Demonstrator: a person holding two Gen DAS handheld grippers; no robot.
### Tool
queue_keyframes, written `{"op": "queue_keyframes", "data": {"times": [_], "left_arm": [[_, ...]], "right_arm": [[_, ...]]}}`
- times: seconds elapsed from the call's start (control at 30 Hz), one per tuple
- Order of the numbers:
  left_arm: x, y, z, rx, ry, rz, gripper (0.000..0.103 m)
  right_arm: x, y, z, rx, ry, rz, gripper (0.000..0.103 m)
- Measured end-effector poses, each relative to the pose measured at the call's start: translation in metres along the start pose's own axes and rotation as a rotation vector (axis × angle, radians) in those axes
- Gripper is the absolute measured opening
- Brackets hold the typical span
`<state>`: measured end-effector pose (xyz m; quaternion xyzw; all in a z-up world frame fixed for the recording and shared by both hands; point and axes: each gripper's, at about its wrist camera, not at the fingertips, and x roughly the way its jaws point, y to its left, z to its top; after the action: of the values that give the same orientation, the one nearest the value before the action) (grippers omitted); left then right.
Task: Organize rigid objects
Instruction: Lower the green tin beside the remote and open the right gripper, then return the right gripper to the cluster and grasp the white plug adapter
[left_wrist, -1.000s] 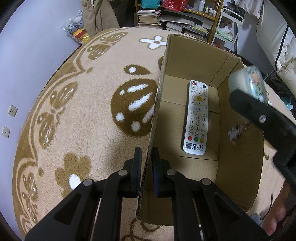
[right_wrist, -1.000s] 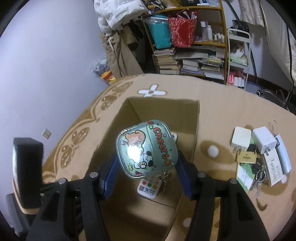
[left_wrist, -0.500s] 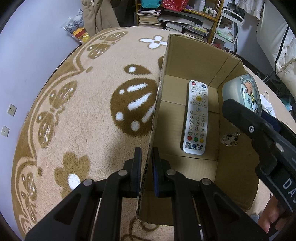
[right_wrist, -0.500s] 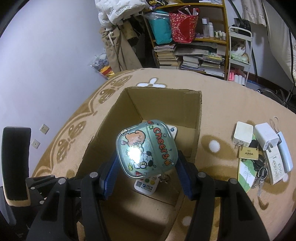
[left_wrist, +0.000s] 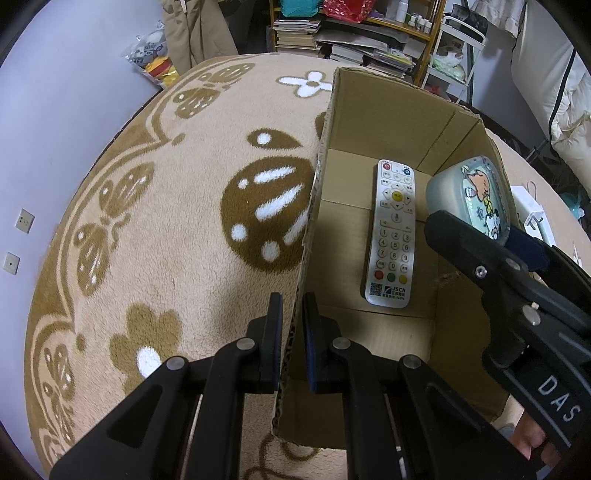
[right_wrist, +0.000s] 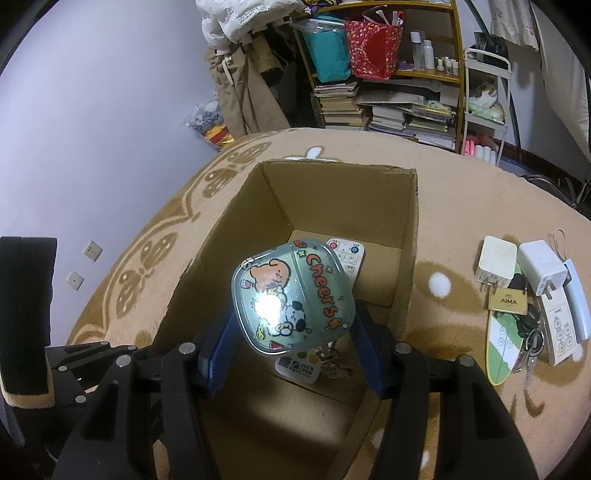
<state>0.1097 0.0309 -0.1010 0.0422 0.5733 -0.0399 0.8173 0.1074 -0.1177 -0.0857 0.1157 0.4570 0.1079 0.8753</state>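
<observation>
Left wrist view: the left gripper (left_wrist: 291, 325) is seen pinched onto the left wall of an open cardboard box (left_wrist: 373, 110), one finger outside and one inside, the corrugated edge squeezed between them. The box stands on a plush beige carpet (left_wrist: 166, 221) patterned with brown blobs and white flowers. Ahead of the gripper and to its right, a long white remote control (left_wrist: 393, 236) lies flat on the box floor, its coloured buttons facing up. Further right, the right gripper (left_wrist: 476, 236) is seen from the side, reaching over the box's right wall with a rounded, glossy green case (left_wrist: 476, 192).

Right wrist view: the case (right_wrist: 293, 297) is shown from its front, clamped between the blue pads (right_wrist: 218, 350) of the right gripper (right_wrist: 293, 343), held above the open box (right_wrist: 340, 184). Cartoon animals and the word "Cheers" are printed on it, and a small metal charm hangs below. Only here, to the gripper's right on the carpet (right_wrist: 461, 184), two white plug adapters (right_wrist: 496, 260), keys (right_wrist: 530, 341) and a gold tag (right_wrist: 506, 301) are seen.
</observation>
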Motion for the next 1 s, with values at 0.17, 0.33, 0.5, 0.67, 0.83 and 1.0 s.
{"op": "queue_keyframes", "data": {"times": [0.17,0.33,0.5,0.67,0.83,1.0], "left_arm": [[0.000,0.000,0.000,-0.004,0.001,-0.002,0.010],[0.000,0.000,0.000,-0.003,0.001,-0.002,0.010],[0.000,0.001,0.001,-0.008,0.005,-0.002,0.010],[0.000,0.000,0.001,-0.003,0.005,0.000,0.010],[-0.001,0.000,0.002,-0.004,0.005,0.000,0.010],[-0.001,0.001,0.002,-0.004,0.005,0.001,0.010]], "right_arm": [[-0.001,-0.002,0.000,0.004,0.006,0.005,0.063],[-0.003,-0.002,0.000,0.006,-0.004,0.000,0.064],[-0.022,-0.006,0.007,0.021,-0.056,0.003,0.072],[-0.038,-0.013,0.016,0.009,-0.106,-0.041,0.088],[-0.041,-0.030,0.027,-0.015,-0.090,-0.134,0.090],[-0.046,-0.058,0.032,0.004,-0.086,-0.184,0.090]]}}
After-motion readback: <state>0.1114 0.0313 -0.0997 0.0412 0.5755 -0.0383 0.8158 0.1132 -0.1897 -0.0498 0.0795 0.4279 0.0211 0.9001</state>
